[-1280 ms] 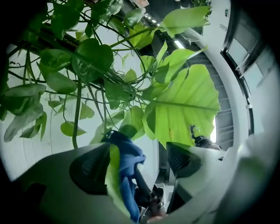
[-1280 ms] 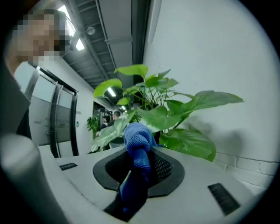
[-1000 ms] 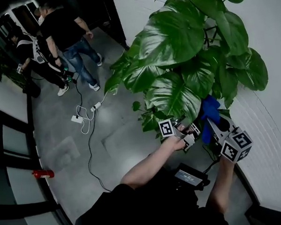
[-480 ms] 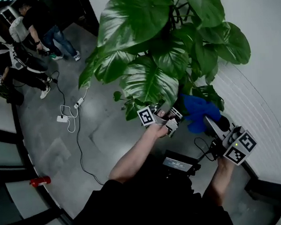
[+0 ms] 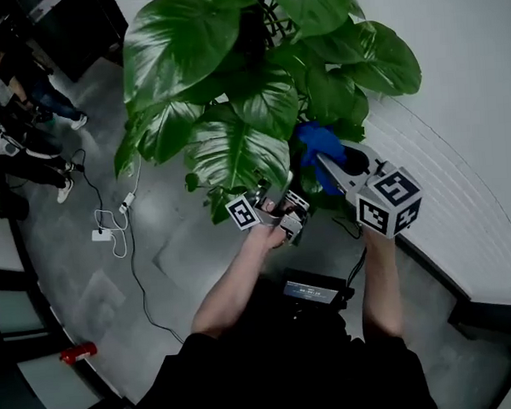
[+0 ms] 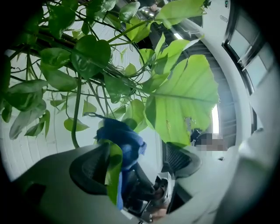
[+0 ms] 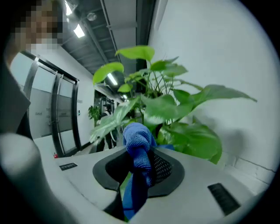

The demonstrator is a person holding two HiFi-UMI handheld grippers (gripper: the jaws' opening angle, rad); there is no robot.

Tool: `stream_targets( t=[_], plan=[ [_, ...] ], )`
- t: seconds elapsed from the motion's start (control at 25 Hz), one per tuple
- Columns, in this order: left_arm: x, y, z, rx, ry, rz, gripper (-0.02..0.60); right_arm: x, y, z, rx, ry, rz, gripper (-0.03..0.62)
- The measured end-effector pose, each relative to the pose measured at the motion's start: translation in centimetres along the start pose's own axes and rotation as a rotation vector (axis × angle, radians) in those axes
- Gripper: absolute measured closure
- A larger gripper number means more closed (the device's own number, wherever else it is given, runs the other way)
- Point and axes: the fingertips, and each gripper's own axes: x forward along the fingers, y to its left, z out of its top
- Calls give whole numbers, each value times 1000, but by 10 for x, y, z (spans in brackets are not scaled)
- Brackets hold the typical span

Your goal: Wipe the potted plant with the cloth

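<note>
A grey concrete floor (image 5: pixel 89 285) is seen below. Toward its left side a white power strip (image 5: pixel 101 235) is laid, joined by loops of white cable to a second white plug block (image 5: pixel 127 200) farther off. A thin black cable (image 5: pixel 138 287) is run from these toward the near edge. A small red object (image 5: pixel 78 351) is laid close to the left edge, beside dark frames. Several people (image 5: pixel 21 126) are seen standing at the far left corner. The potted plant (image 5: pixel 235 149) is set by the white wall along the right edge; its pot is hidden by leaves.
</note>
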Motion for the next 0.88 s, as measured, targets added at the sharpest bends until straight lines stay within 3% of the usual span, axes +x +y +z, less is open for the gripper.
stream_targets(
  t=[0.08, 0.32, 0.68, 0.8, 0.88],
  plan=[
    [-2, 0, 0, -5, -11, 4, 167, 10, 8, -24, 13, 49, 23, 499],
    [-10, 3, 3, -34, -53, 16, 167, -11, 34, -59, 26, 70, 54, 499],
    [-9, 6, -1, -3, -43, 35, 167, -47, 57, -109, 68, 143, 135, 499],
    [-13, 8, 1, 7, -58, 45, 167, -68, 65, -120, 141, 132, 177, 499],
    [-23, 11, 0, 3, -80, 63, 167, -90, 70, -111, 245, 54, 223, 499]
  ],
)
